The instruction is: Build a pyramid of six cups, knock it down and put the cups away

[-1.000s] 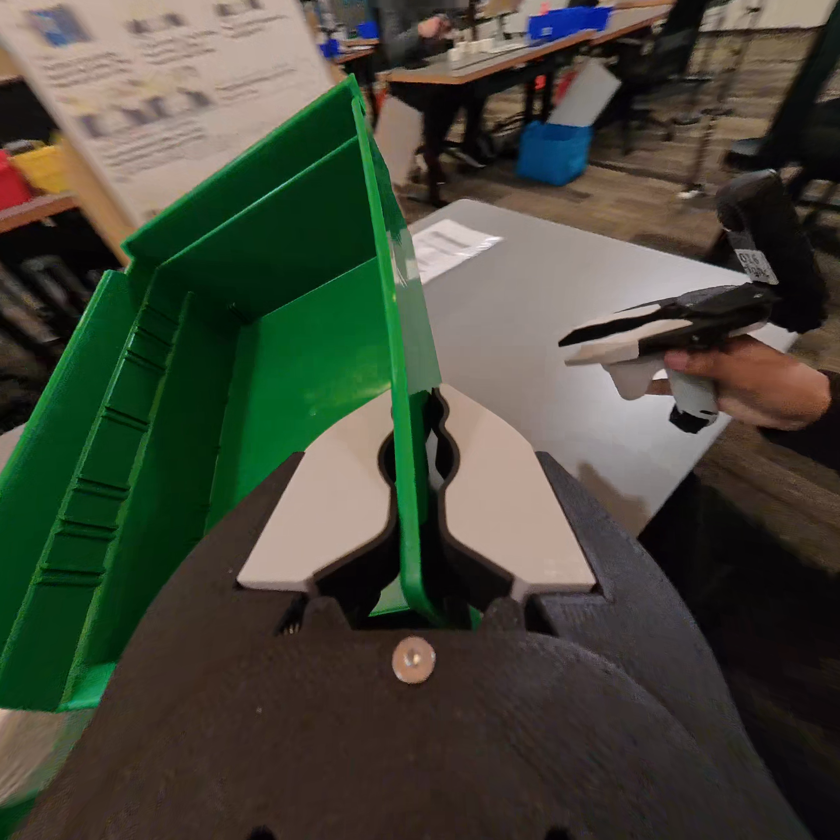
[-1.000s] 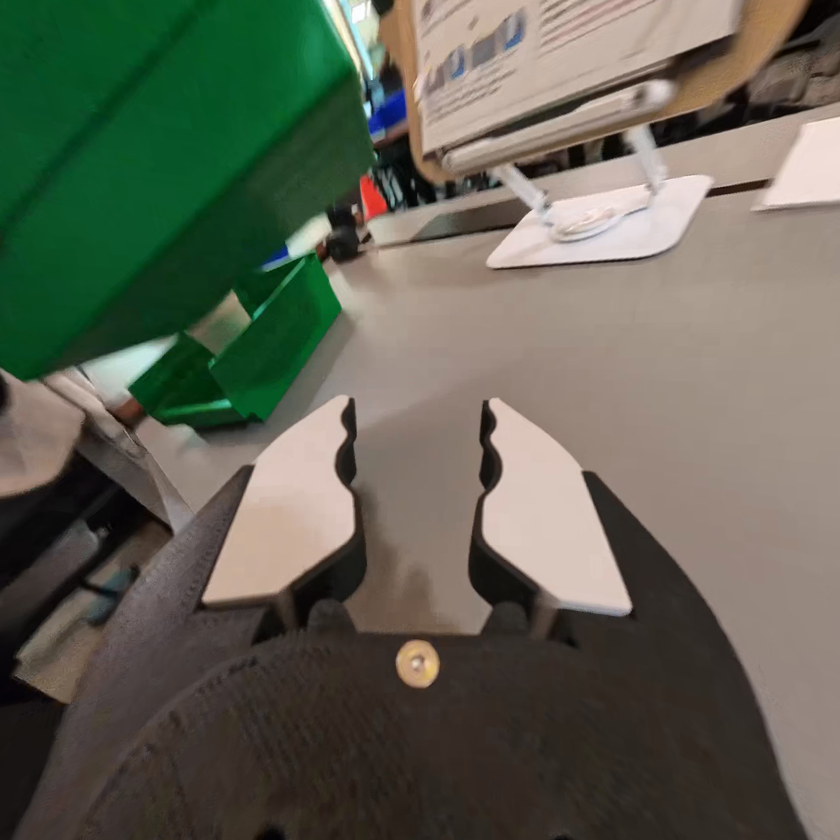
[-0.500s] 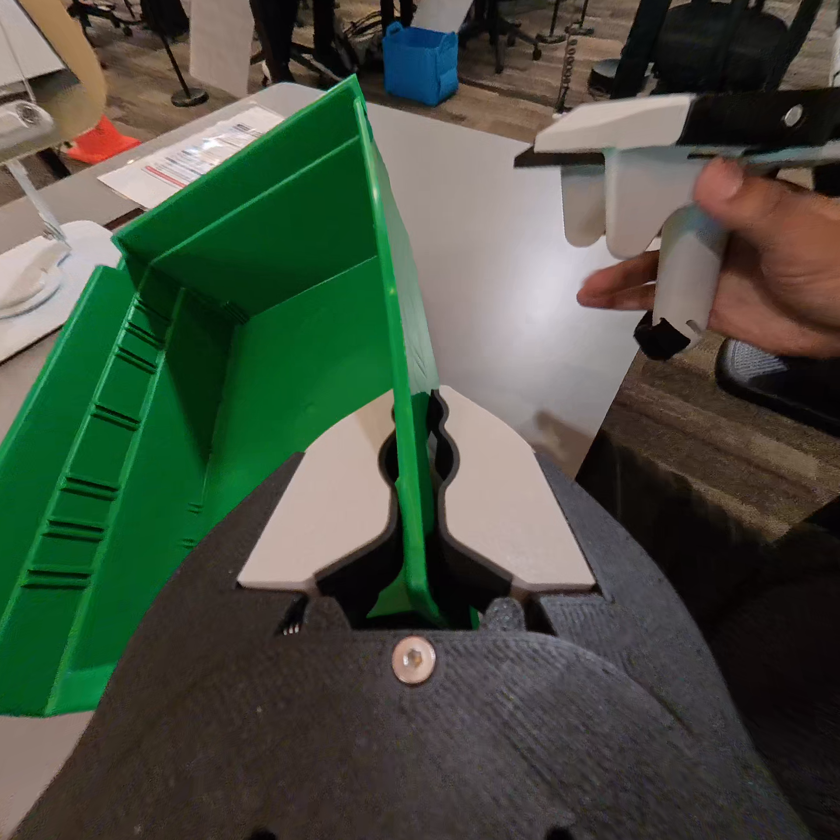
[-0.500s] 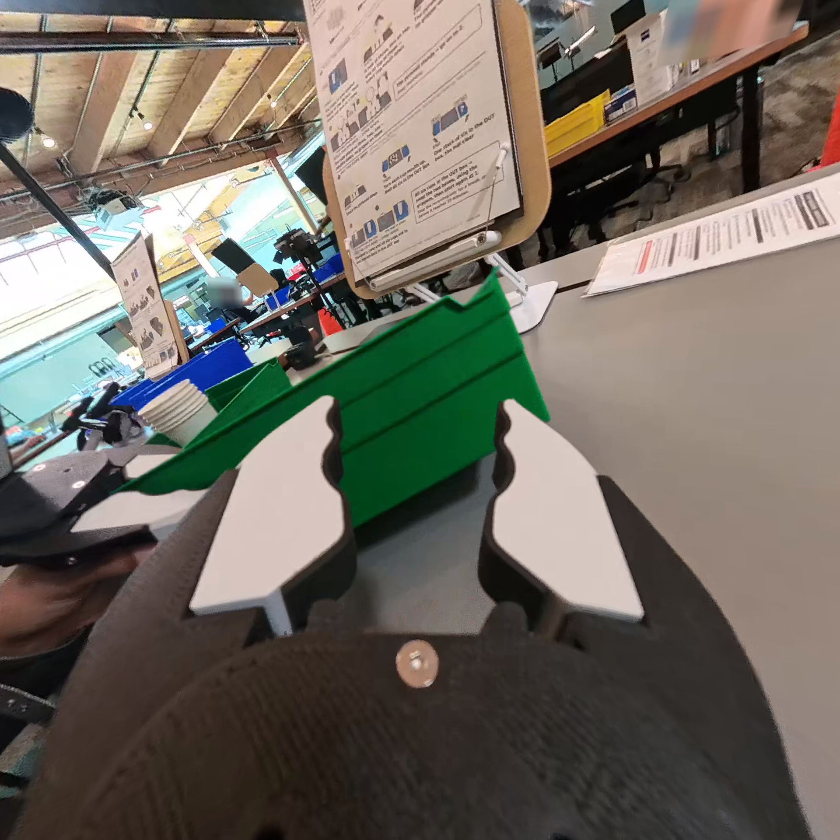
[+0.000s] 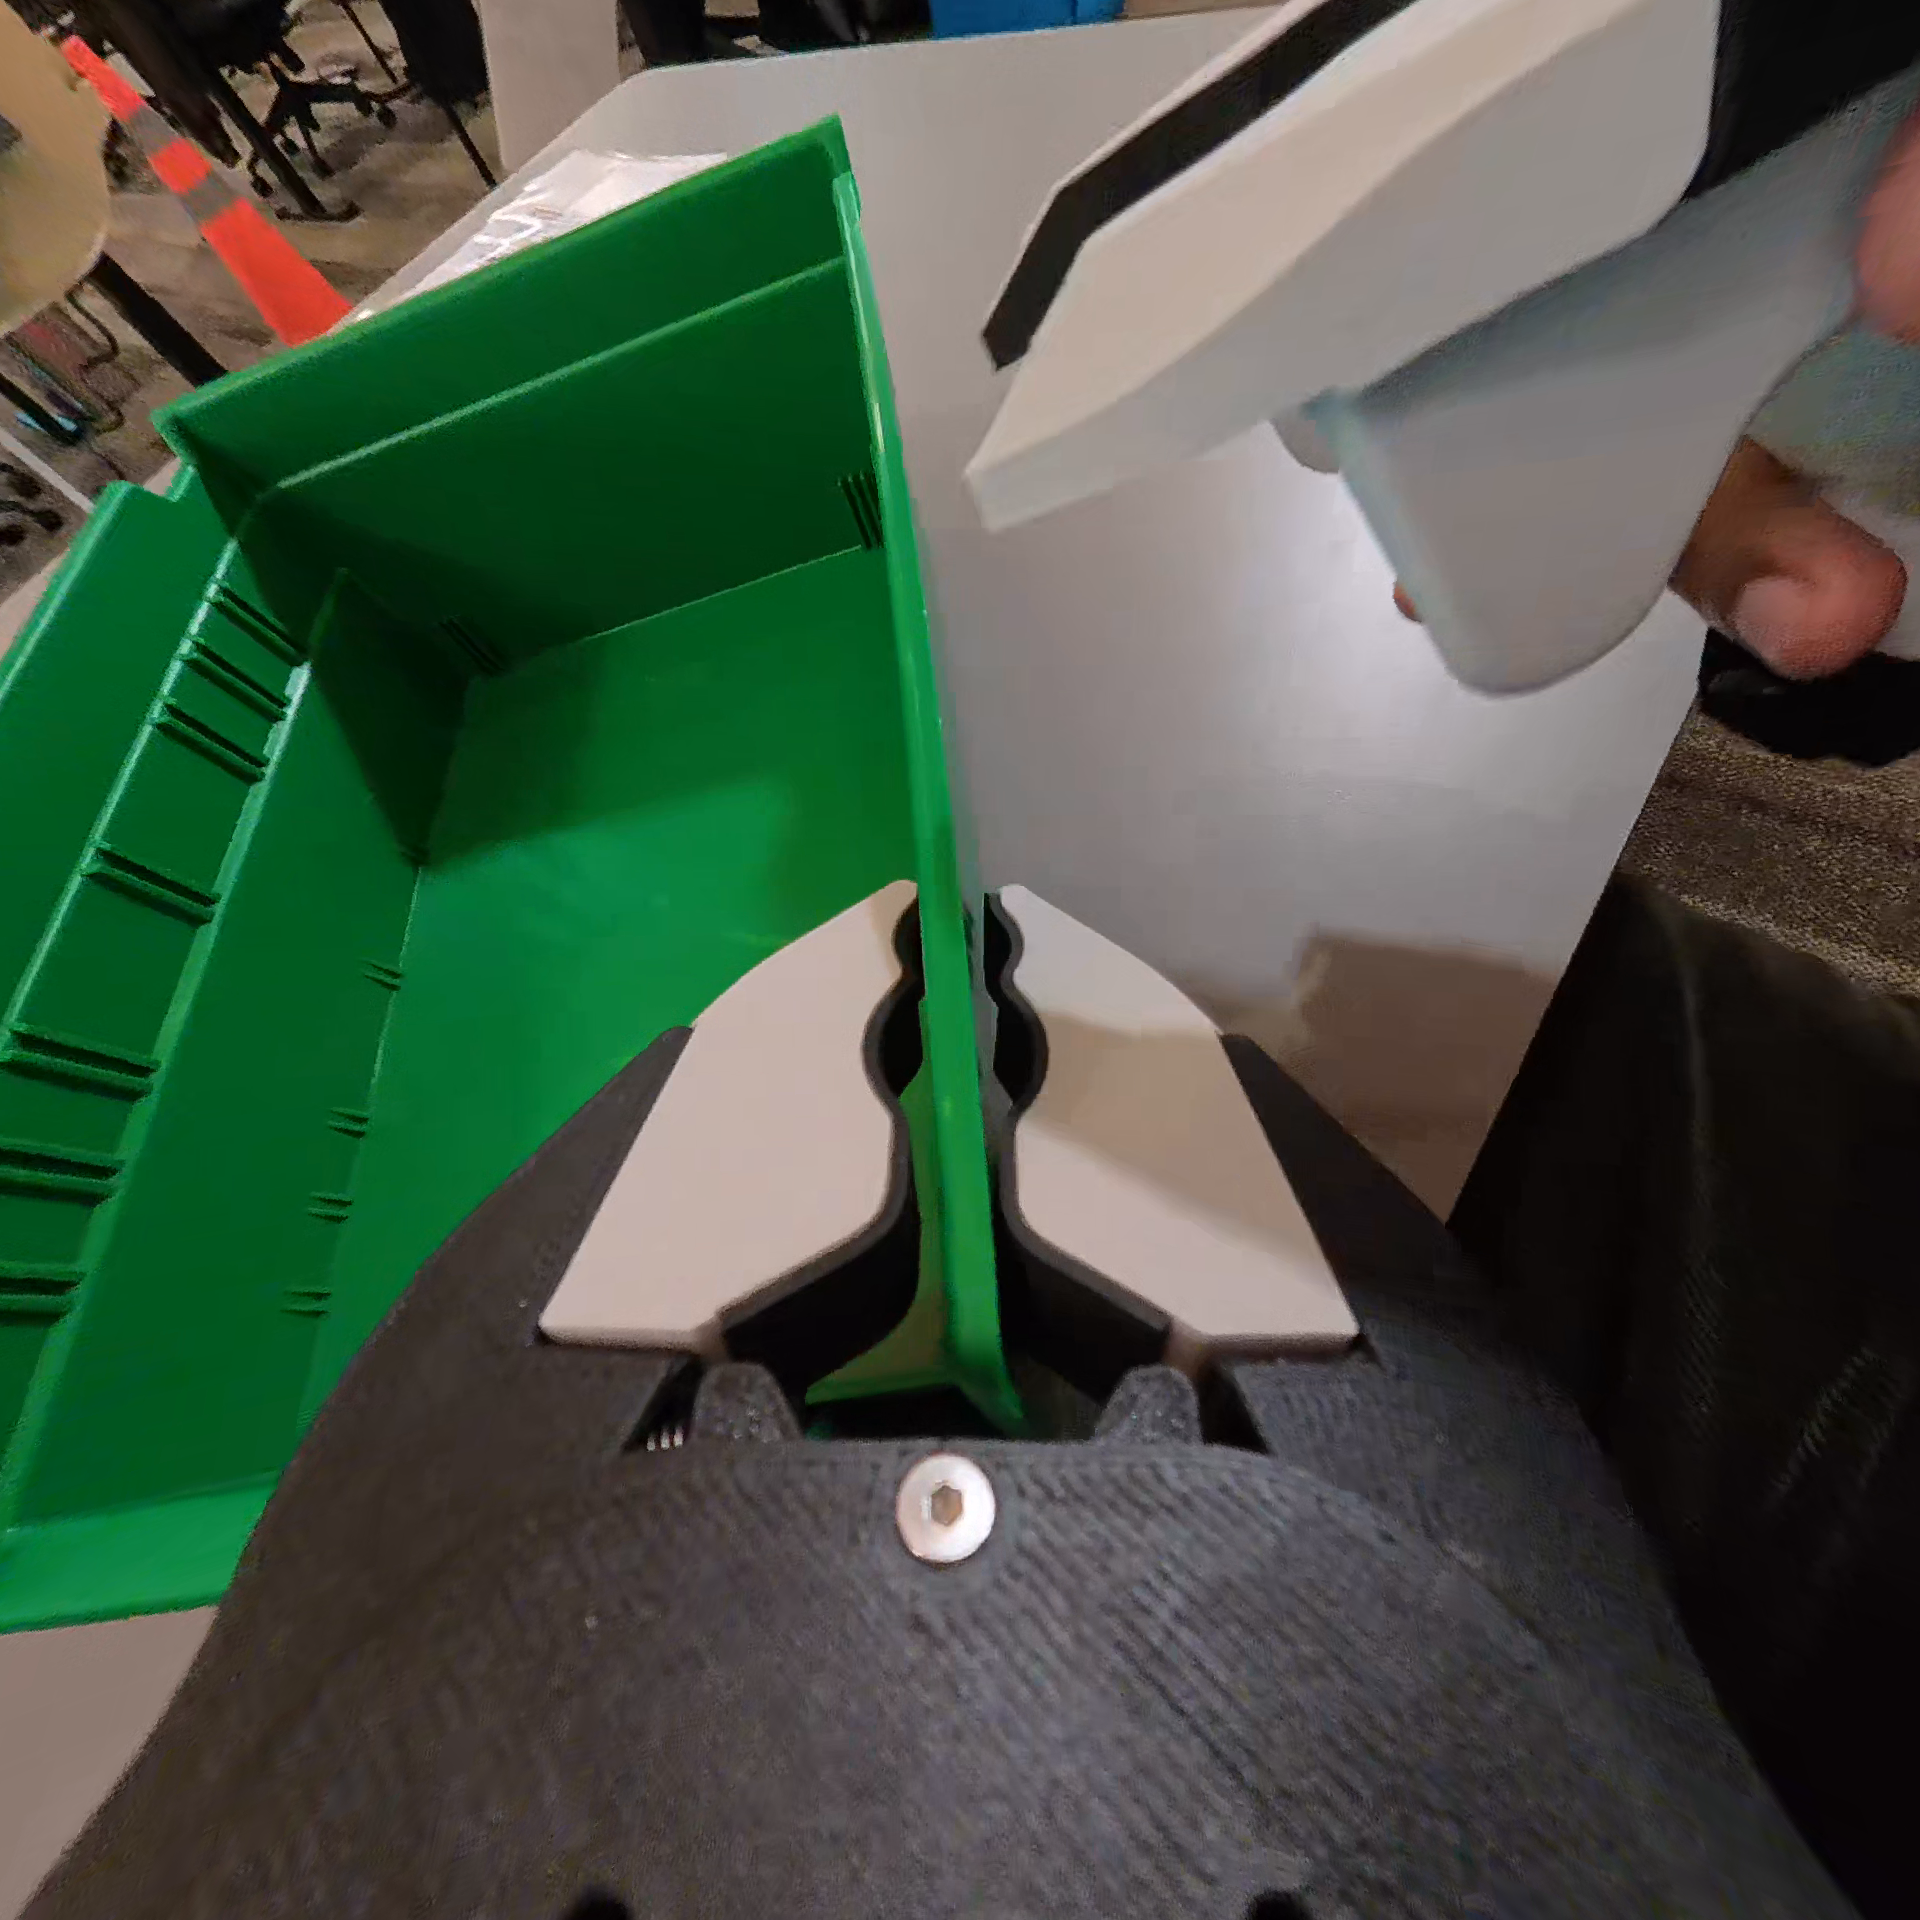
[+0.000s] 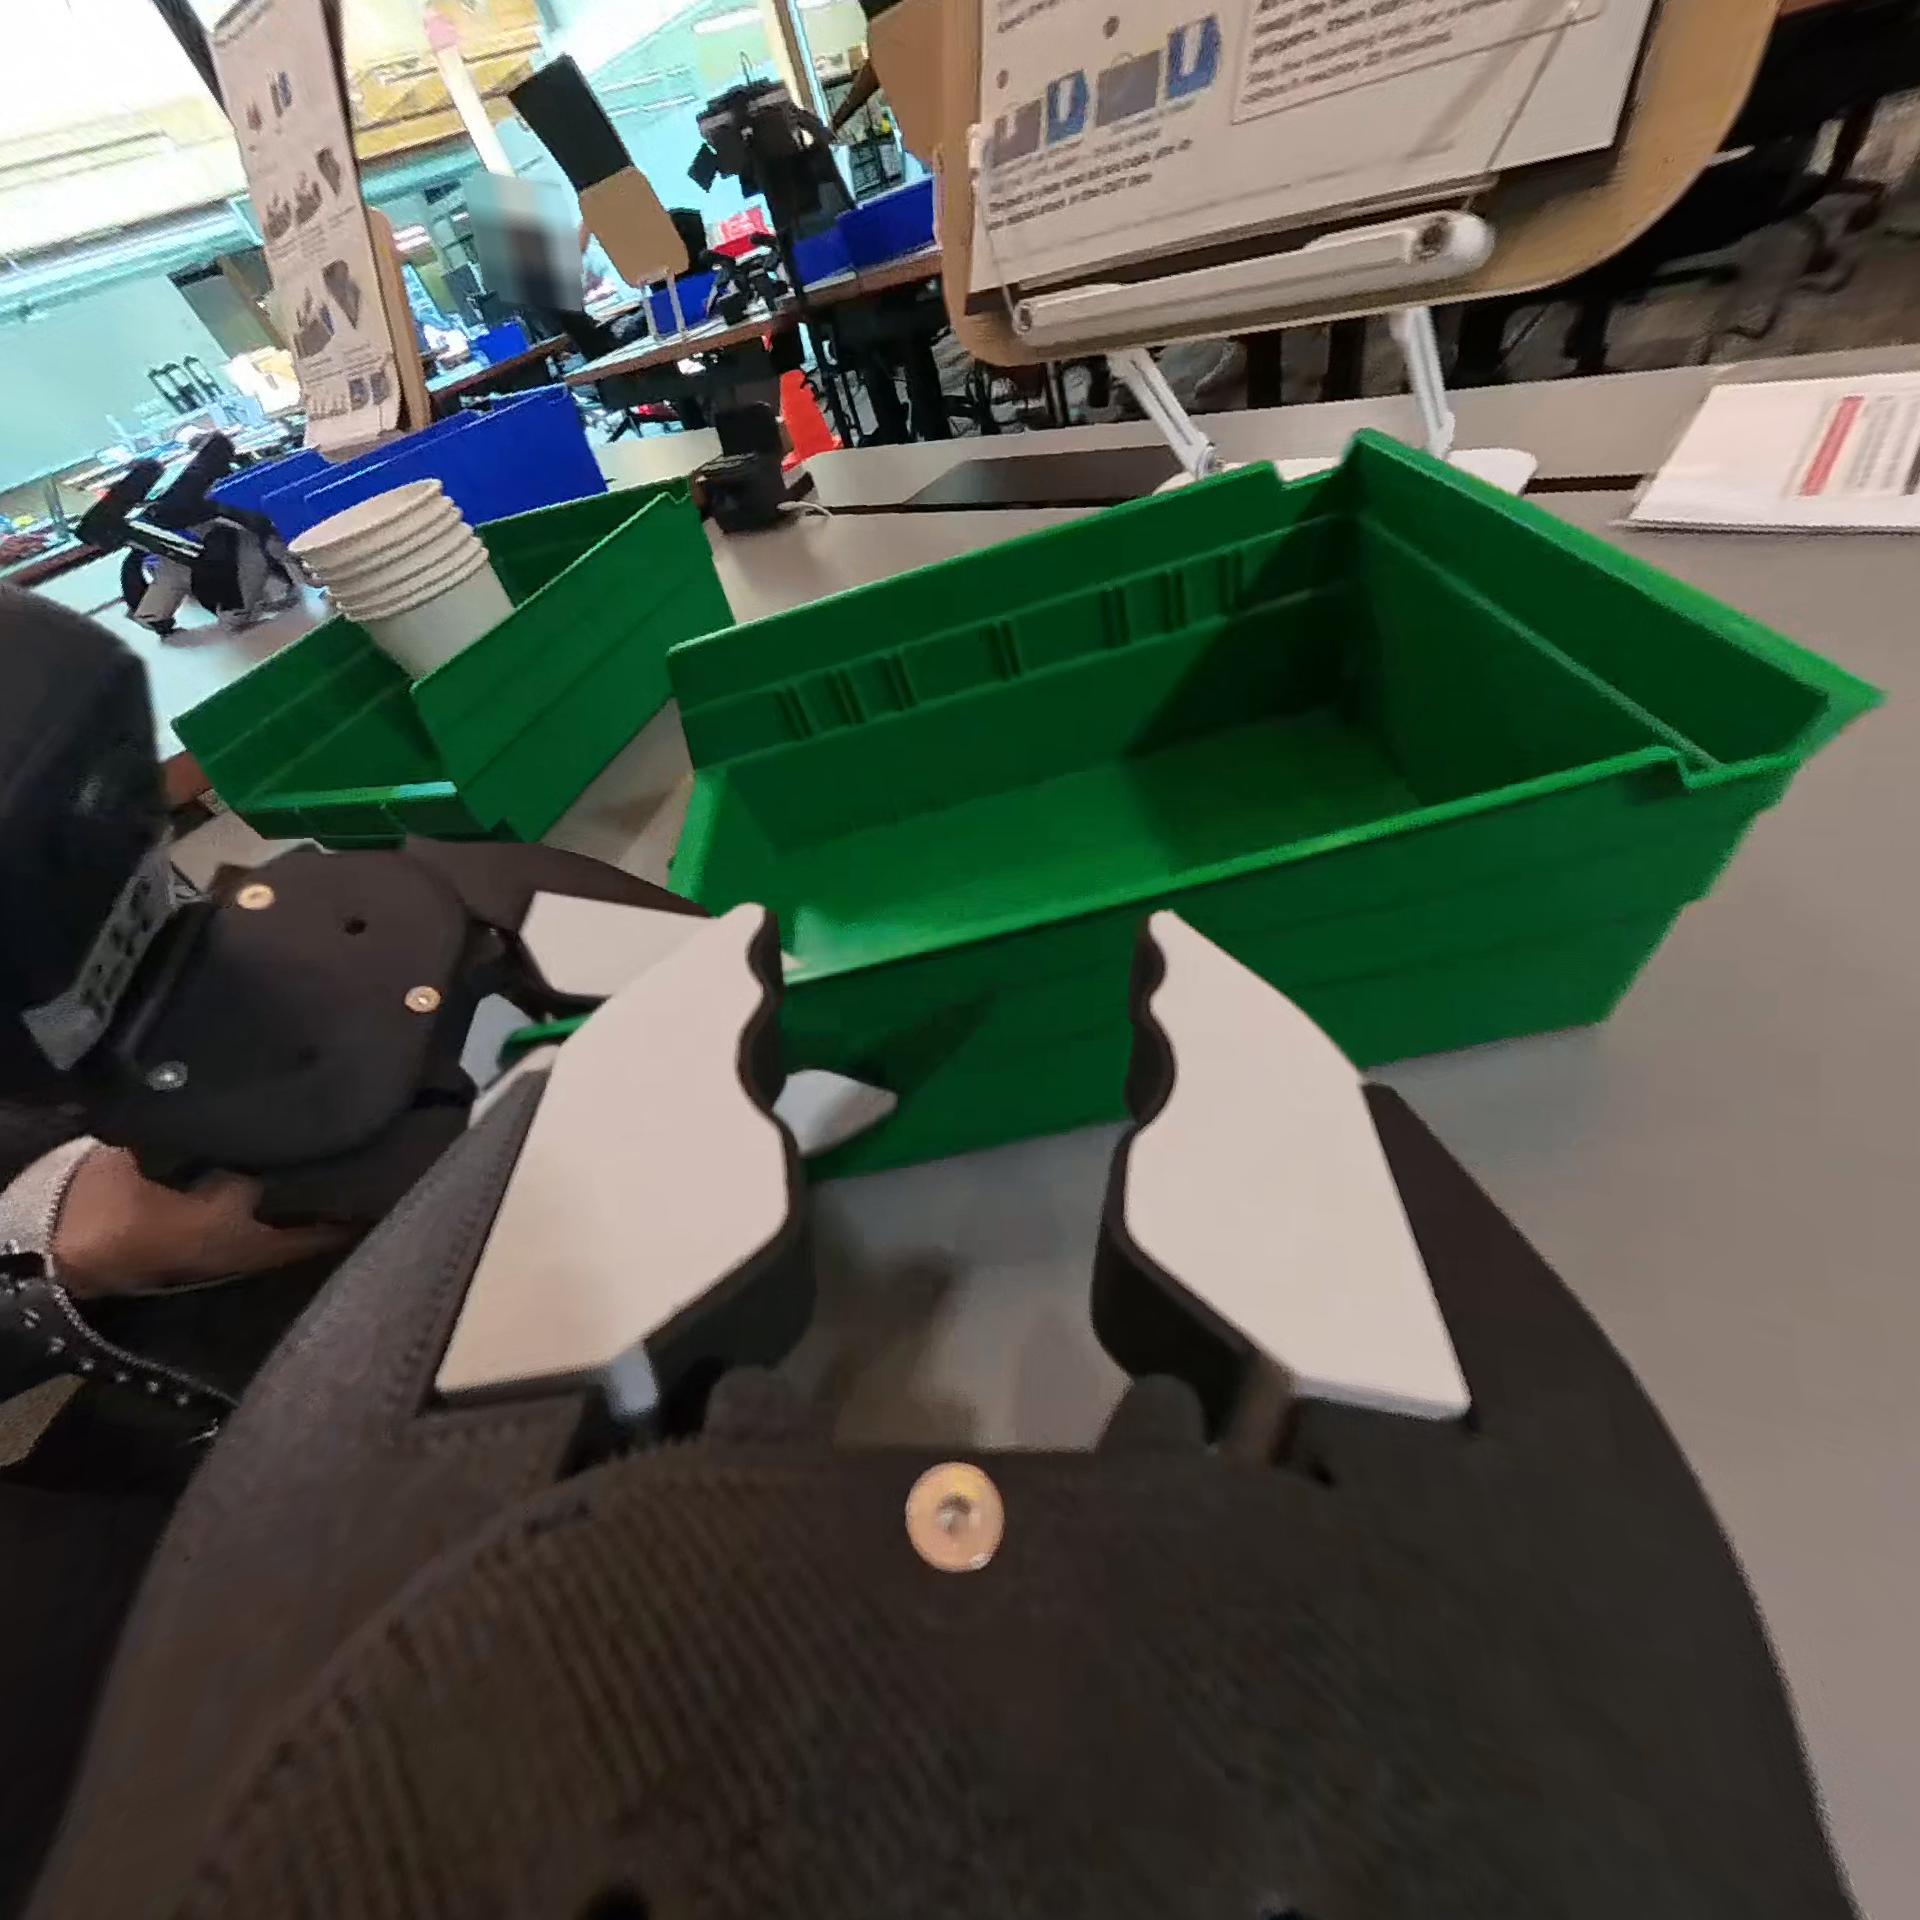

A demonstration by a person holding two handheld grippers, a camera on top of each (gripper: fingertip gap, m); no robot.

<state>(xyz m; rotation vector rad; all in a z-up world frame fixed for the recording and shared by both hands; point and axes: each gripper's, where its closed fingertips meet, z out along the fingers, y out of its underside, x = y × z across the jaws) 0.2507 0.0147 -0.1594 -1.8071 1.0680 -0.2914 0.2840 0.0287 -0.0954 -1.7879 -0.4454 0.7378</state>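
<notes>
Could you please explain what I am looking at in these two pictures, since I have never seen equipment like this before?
There is no robot here: a person holds a two-finger tool in each hand, and each tool carries a wide-angle camera looking forward along its fingers. So each picture is one tool's own view, with its black body filling the bottom.

In the left wrist view, the left gripper has its jaws shut on the side wall of an empty green bin. The right gripper shows above it, held by a hand.

In the right wrist view, the right gripper has its jaws open and empty, pointing at the same green bin, which rests on a grey table. Farther left are a second green bin with a stack of paper cups, and behind stands an instruction board on a stand.
</notes>
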